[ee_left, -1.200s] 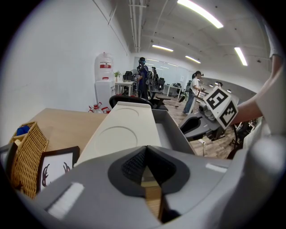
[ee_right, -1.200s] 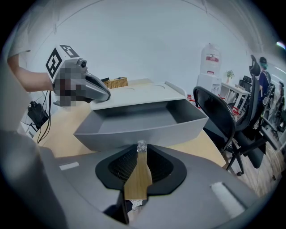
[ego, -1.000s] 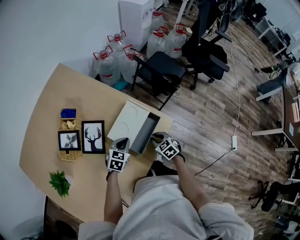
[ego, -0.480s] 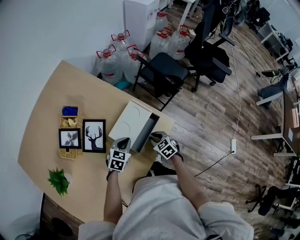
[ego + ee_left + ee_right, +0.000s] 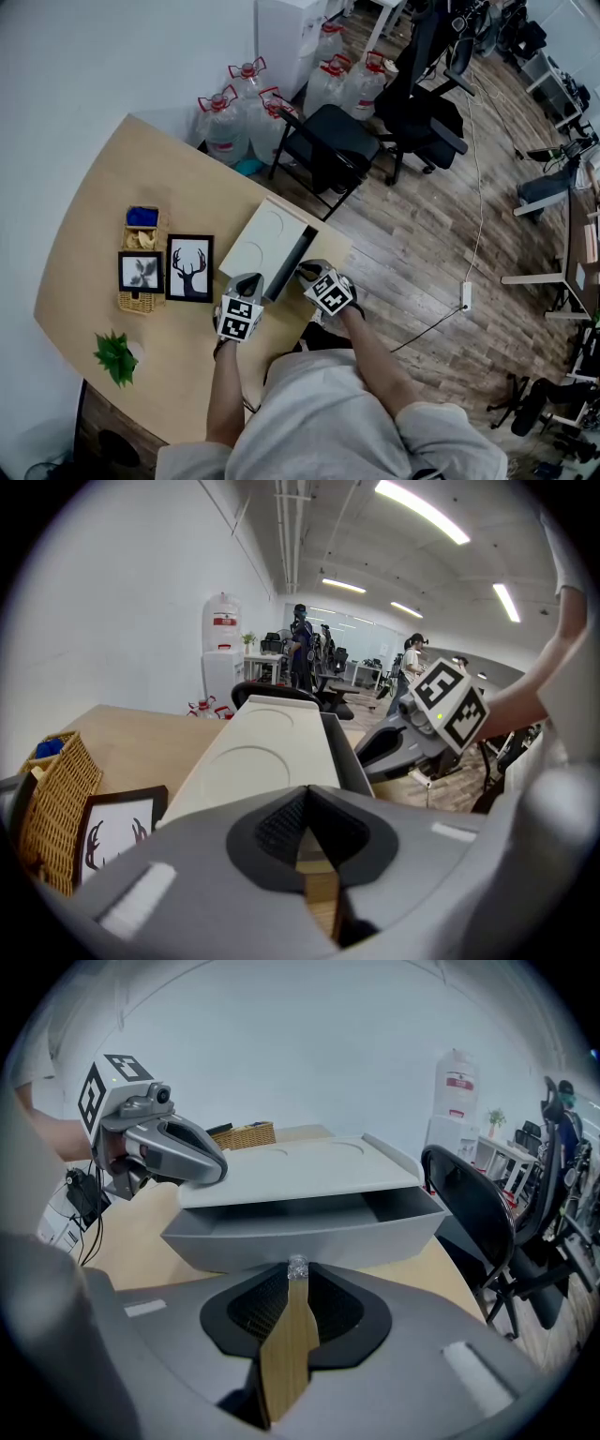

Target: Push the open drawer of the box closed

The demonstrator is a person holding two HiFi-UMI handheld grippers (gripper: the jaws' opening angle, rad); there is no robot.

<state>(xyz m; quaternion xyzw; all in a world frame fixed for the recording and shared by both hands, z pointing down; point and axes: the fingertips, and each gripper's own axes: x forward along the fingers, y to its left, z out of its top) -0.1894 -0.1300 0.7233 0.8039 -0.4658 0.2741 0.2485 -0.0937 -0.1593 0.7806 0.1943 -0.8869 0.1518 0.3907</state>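
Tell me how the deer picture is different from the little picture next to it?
The deer picture is bigger and taller; the little picture is smaller and squarer. The deer picture shows antlers; the little picture shows dark leaves. The deer picture is beside the wicker basket; the little picture sits on it. Both have black frames.

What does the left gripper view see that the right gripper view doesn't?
Only the left gripper view shows the deer picture, the people far back in the room, and the right hand-held gripper. Only the right gripper view shows the left hand-held gripper at a corner of the box, and the wide front of the drawer. Both show the box, the basket, the table and the white water dispenser.
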